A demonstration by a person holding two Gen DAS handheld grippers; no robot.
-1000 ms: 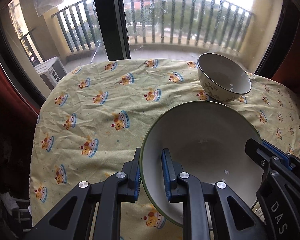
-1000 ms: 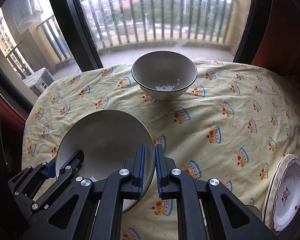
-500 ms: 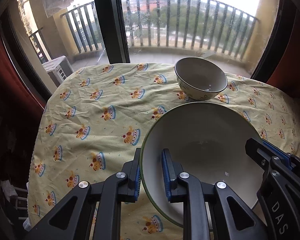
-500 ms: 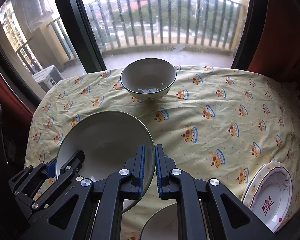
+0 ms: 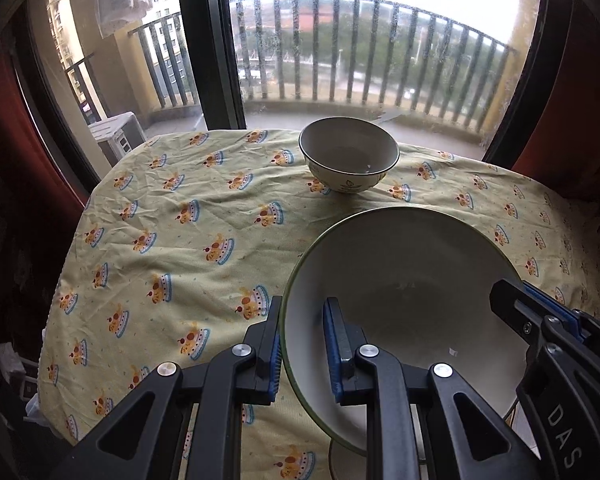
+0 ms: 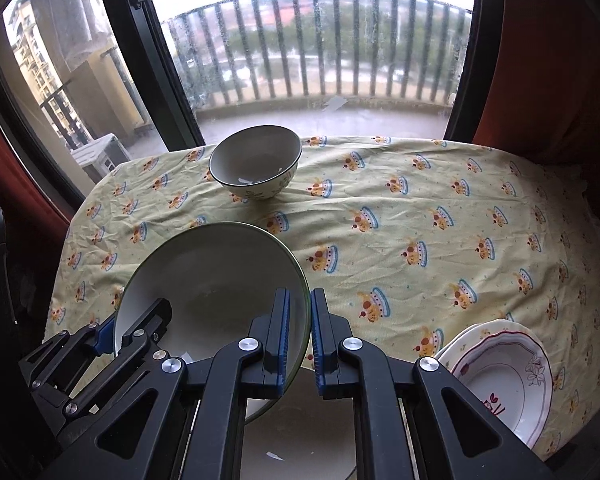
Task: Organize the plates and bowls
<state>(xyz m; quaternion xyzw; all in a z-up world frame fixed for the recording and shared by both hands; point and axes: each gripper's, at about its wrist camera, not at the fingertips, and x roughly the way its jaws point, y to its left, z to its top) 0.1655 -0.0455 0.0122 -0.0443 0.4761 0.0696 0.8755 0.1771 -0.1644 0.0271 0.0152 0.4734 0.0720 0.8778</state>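
Note:
A large white bowl with a green rim is held off the table by both grippers. My left gripper is shut on its left rim, one finger outside and one inside. My right gripper is shut on its right rim; the bowl also shows in the right wrist view. A smaller patterned bowl stands upright at the far side of the table, also in the right wrist view. Beneath the held bowl lies another white dish, partly hidden.
A yellow tablecloth with a crown pattern covers the table. Stacked floral plates sit at the near right edge. A window with a dark frame and balcony railing stands behind the table. Red curtains hang on both sides.
Both grippers have drawn back and up with the large bowl. The small bowl now looks farther away, and the floral plates and a white dish below have come into the right wrist view.

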